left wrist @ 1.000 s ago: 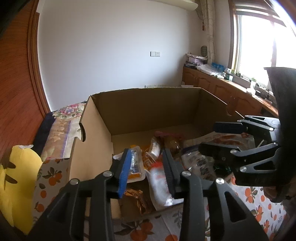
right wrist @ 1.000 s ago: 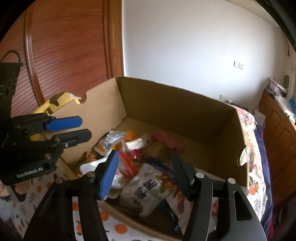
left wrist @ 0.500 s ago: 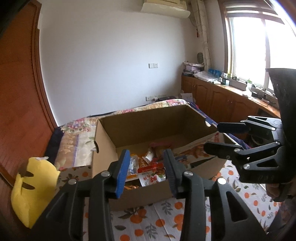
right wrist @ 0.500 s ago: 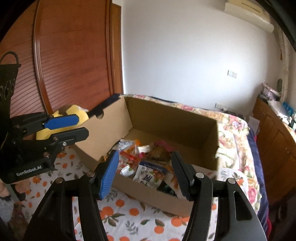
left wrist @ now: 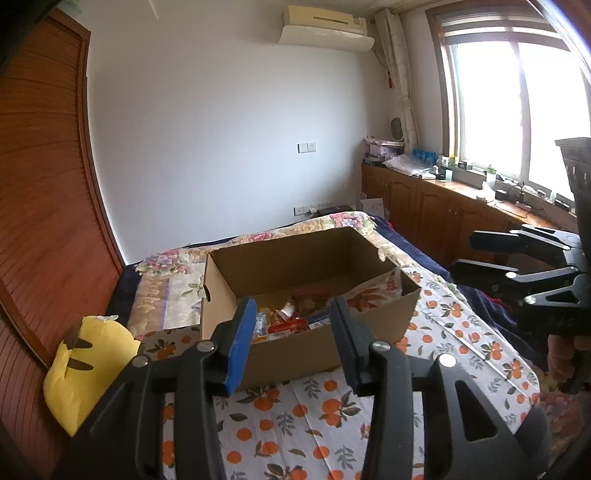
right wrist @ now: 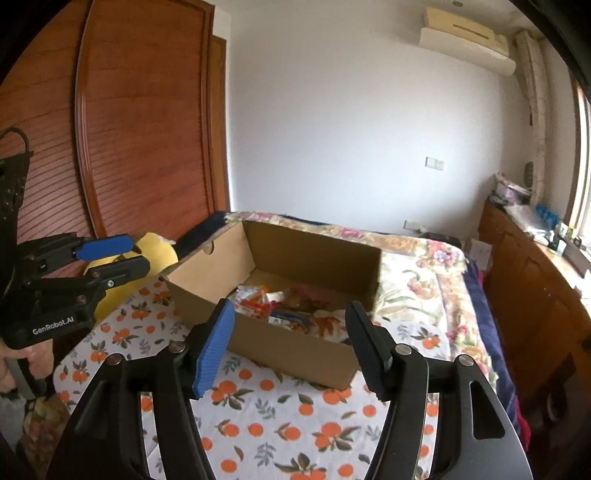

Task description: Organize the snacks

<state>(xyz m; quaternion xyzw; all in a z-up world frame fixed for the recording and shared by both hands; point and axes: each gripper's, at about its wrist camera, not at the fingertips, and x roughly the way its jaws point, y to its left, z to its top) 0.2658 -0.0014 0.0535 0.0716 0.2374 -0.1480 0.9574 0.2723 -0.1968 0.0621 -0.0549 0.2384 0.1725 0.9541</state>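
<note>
The left gripper point(left wrist: 291, 345) holds nothing and its jaws are opening. The right gripper point(right wrist: 290, 345) is empty too, and its jaws are also opening. Both hang above a white cloth with orange fruit prints point(left wrist: 306, 413). Past them on the cloth sits an open brown cardboard box point(right wrist: 295, 343) with shiny snack packets point(right wrist: 266, 302) inside. A soft yellow toy point(left wrist: 86, 365) lies left of the box

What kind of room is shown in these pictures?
Most likely a bedroom in a home. A bed with floral and orange-print covers holds the cardboard box of snacks; an air conditioner hangs on the wall, and wooden cabinets run under the window.
</note>
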